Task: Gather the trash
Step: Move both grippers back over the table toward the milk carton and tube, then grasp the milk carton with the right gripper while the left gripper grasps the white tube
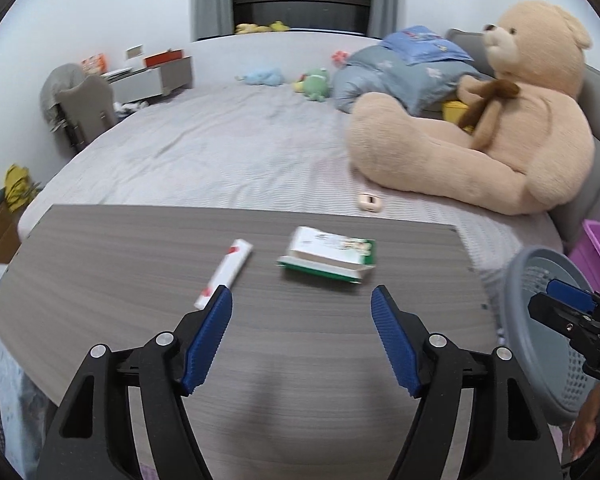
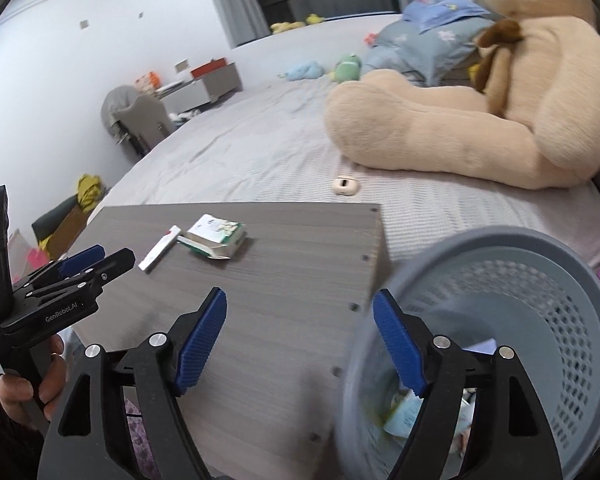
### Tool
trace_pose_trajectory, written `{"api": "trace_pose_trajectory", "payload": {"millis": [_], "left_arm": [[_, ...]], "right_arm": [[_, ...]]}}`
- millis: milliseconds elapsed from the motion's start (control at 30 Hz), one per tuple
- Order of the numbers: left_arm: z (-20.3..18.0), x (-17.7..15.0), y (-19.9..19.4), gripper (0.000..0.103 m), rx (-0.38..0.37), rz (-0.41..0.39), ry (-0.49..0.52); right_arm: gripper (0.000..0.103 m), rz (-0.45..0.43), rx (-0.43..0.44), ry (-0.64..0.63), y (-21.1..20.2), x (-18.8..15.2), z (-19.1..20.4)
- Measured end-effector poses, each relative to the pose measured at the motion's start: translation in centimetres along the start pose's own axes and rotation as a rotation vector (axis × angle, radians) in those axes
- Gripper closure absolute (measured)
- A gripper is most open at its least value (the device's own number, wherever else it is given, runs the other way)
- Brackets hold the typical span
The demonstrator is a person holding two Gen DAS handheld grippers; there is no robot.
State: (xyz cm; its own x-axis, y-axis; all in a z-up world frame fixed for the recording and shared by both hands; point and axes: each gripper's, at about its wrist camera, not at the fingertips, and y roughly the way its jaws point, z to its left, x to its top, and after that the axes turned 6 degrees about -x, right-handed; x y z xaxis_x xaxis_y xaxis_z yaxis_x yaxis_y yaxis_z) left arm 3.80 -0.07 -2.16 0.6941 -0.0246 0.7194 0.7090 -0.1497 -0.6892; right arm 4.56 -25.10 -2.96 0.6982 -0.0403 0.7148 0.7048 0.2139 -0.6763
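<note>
On the grey wooden board (image 1: 140, 264) lie a flattened green and white carton (image 1: 328, 258) and a long white and red wrapper (image 1: 224, 272). My left gripper (image 1: 302, 306) stands open over the board's near half, nothing between its blue pads; the wrapper's near end lies just beyond its left fingertip. In the right wrist view the carton (image 2: 216, 240) and wrapper (image 2: 160, 254) lie far ahead to the left. My right gripper (image 2: 300, 308) is open and empty above the board's right edge (image 2: 364, 280), next to the grey mesh basket (image 2: 520, 320), which holds some scraps at its bottom.
The board rests at the edge of a bed (image 1: 220, 148) with a big teddy bear (image 1: 500, 128), small plush toys and a folded quilt. A small beige gadget (image 1: 370, 202) lies on the sheet beyond the board. A hand (image 2: 24, 384) holds the left gripper's handle. A purple bin (image 1: 596, 248) stands behind the basket.
</note>
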Motion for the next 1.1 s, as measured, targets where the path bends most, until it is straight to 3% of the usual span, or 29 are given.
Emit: {"api": "trace_pose_trajectory", "payload": {"millis": [300,633,1100], "left_arm": [[7.1,0.7,1.3,0.033,0.092,0.019,-0.104],[12.0,1.2,3.6,0.033,0.129,0.045,-0.159],[13.2,0.9,6.2,0.033,0.118,0.090,-0.177]], "right_arm": [[0.021,0.045,0.030,-0.105,4.5,2.7,5.2],[0.019,0.105,0.037,-0.232,9.7,4.9,9.1],[0.016,0.202,0.072,-0.461,15.2,5.7,13.4]]}}
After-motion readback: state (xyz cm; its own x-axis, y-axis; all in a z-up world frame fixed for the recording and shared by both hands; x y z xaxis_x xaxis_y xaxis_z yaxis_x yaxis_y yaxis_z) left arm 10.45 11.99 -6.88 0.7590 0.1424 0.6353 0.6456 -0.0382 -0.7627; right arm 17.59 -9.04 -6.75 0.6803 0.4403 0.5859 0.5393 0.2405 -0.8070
